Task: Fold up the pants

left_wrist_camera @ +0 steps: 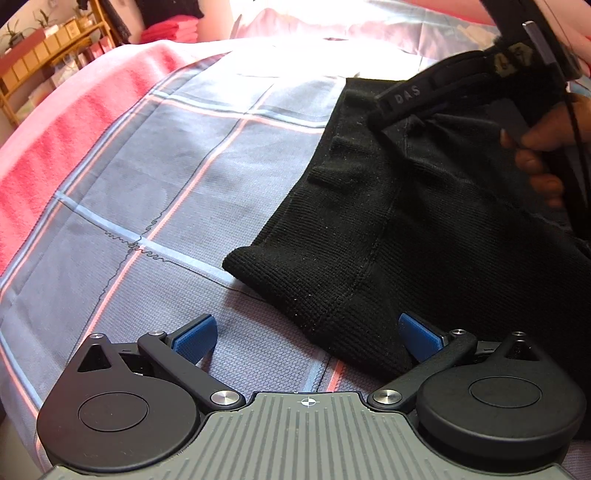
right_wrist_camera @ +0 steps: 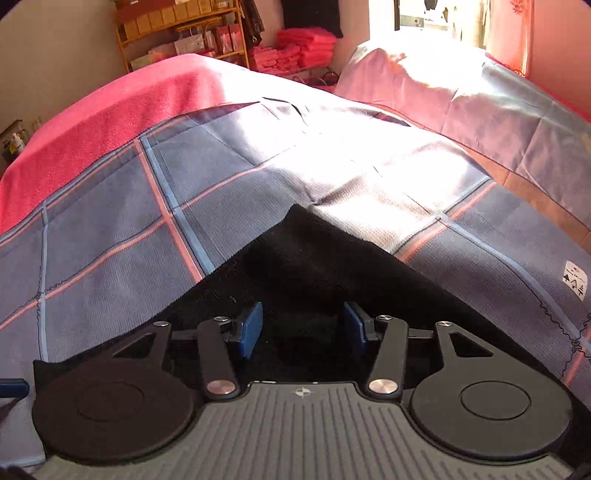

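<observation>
Black knit pants (left_wrist_camera: 406, 221) lie folded on a blue checked bedspread (left_wrist_camera: 166, 166). In the left wrist view my left gripper (left_wrist_camera: 310, 339) is open and empty, low over the spread at the near edge of the pants; its right blue pad (left_wrist_camera: 421, 338) lies against the cloth. The right gripper's body (left_wrist_camera: 480, 81), held in a hand (left_wrist_camera: 539, 155), hovers over the far part of the pants. In the right wrist view my right gripper (right_wrist_camera: 303, 328) is open above the pants (right_wrist_camera: 314, 258), with a cloth corner pointing away.
A red blanket (right_wrist_camera: 103, 110) covers the bed's left side. A pillow (right_wrist_camera: 461, 96) lies at the far right. A wooden shelf (right_wrist_camera: 181, 29) and stacked red towels (right_wrist_camera: 295, 48) stand beyond the bed. A label (right_wrist_camera: 574, 282) sits on the spread.
</observation>
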`<state>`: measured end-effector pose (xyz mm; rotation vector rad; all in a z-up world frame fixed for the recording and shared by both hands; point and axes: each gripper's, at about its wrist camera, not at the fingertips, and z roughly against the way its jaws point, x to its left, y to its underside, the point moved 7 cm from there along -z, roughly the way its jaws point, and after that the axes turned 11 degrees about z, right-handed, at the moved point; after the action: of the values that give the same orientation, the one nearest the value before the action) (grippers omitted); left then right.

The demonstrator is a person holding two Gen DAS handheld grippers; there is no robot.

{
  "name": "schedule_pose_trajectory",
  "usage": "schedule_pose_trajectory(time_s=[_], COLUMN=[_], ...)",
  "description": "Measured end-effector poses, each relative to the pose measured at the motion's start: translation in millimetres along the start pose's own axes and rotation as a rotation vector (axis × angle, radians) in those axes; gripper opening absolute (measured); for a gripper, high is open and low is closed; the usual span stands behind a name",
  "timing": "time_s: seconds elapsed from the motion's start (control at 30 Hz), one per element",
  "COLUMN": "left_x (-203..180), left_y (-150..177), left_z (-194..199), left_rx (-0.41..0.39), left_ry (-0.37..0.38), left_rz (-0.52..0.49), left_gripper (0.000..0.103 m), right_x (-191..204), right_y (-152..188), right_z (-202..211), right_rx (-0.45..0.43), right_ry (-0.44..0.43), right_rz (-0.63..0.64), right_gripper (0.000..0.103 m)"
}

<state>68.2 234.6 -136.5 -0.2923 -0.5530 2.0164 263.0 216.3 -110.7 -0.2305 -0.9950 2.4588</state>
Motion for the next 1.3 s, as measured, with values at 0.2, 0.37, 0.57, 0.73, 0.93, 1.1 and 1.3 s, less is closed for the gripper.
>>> schedule_pose_trajectory(time_s=[0.2, 0.37, 0.57, 0.73, 0.93, 1.1, 1.3], left_x=[1, 1, -1, -8, -71, -139, -174], left_y=[-3, -4, -14, -33, -75, -102, -109], left_z=[0, 0, 8, 37, 27, -2, -61], left_rx=[0.008, 0.005, 0.042, -0.038, -0.117, -0.101, -0.028], left_ry=[0.008, 0.01, 0.014, 0.043, 0.08, 0.155, 0.098], left_rz=[-0.002, -0.01, 0.004, -0.008, -0.131, -0.19, -0.233], left_gripper=[0.103, 0.103, 0.103, 0.103, 0.103, 0.103, 0.103], right_x=[-2, -38, -66, -91, -142, -159, -225], right_y=[11, 64, 66, 114, 163, 187, 300], right_z=[43, 82, 100, 169, 192, 273, 329], right_rx=[0.023, 0.089, 0.032, 0.02, 0.041, -0.072, 0.031], right_ry=[0.002, 0.118, 0.15, 0.251, 0.376, 0.499, 0.668], right_rz=[-0.034, -0.205, -0.299, -0.369, -0.498, -0.585, -0.714], right_gripper=[0.065, 0.068, 0.066, 0.084, 0.076, 0.082, 0.08])
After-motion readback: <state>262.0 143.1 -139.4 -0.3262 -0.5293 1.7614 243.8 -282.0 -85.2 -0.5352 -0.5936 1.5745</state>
